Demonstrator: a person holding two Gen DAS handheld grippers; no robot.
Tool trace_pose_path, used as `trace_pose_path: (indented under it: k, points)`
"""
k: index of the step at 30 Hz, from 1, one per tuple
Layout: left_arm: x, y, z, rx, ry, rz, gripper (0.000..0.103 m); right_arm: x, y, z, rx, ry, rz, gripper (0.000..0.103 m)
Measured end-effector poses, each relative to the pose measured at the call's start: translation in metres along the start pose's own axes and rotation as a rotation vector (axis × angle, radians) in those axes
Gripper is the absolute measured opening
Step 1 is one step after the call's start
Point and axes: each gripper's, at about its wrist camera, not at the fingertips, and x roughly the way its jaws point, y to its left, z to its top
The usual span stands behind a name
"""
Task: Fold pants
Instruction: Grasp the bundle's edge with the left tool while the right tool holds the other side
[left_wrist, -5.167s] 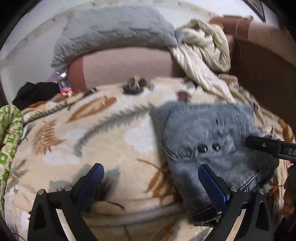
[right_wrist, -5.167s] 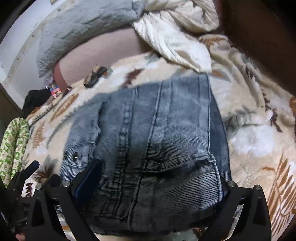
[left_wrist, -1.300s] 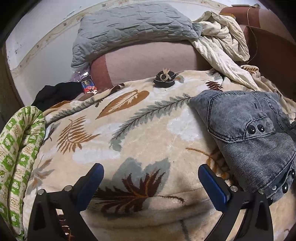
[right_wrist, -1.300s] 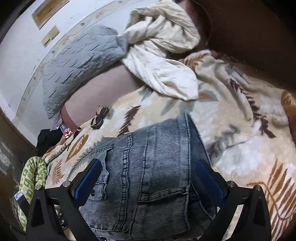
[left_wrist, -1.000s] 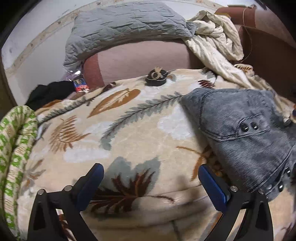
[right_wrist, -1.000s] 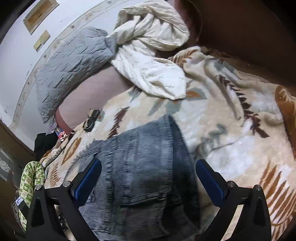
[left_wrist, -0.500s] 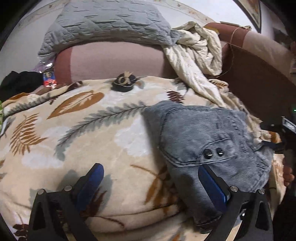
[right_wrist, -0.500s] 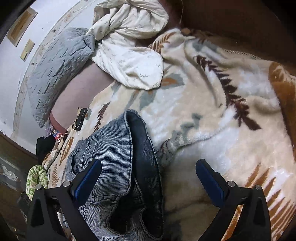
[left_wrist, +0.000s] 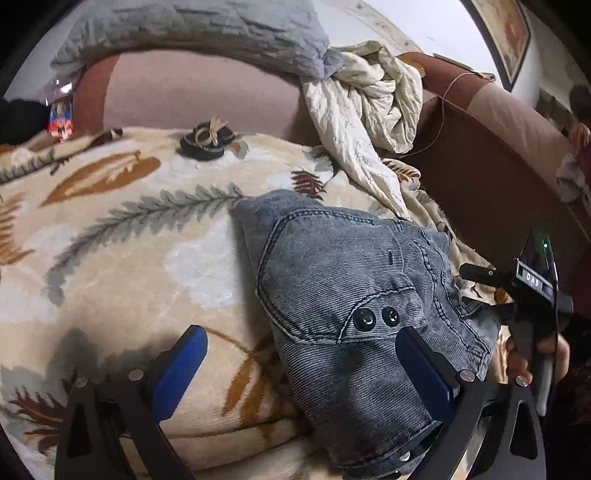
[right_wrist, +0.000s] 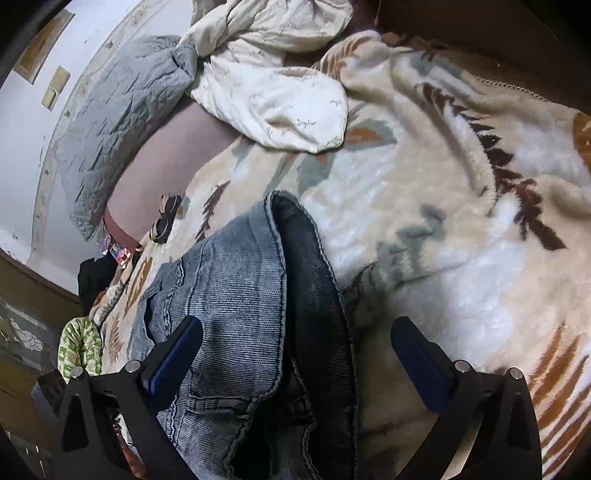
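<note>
Pants (left_wrist: 354, 295) folded on blanket (left_wrist: 122, 258), between wide-spread left claw (left_wrist: 303, 373) tips

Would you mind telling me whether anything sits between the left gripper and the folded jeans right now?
Nothing visible does. The left gripper is open right at the jeans, its right finger already over the denim. The small dark accessory and cream sheet lie farther back on the leaf-print blanket, clear of the path.

Bed covered by cream leaf-print blanket (left_wrist: 122, 266). Grey quilted pillow (left_wrist: 192, 29) on the pink-brown headboard (left_wrist: 199, 99) along the far edge. Crumpled cream sheet (left_wrist: 373, 96) at the far right corner. White wall (right_wrist: 22, 110), framed picture (left_wrist: 509, 33).
</note>
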Motion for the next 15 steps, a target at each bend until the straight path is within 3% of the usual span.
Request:
trace_pose_path:
  k: [3, 7, 15]
  points:
    - [0.002, 0.0, 0.001, -0.025, 0.016, -0.026, 0.103, 0.003, 0.002, 0.0, -0.006, 0.007, 0.004, 0.102]
    - [0.001, -0.004, 0.0, -0.042, 0.028, -0.077, 0.103, 0.007, 0.015, -0.006, -0.052, 0.049, 0.072, 0.102]
    - [0.023, -0.007, -0.015, -0.102, 0.142, -0.128, 0.103, 0.024, 0.027, -0.017, -0.086, 0.119, 0.074, 0.103]
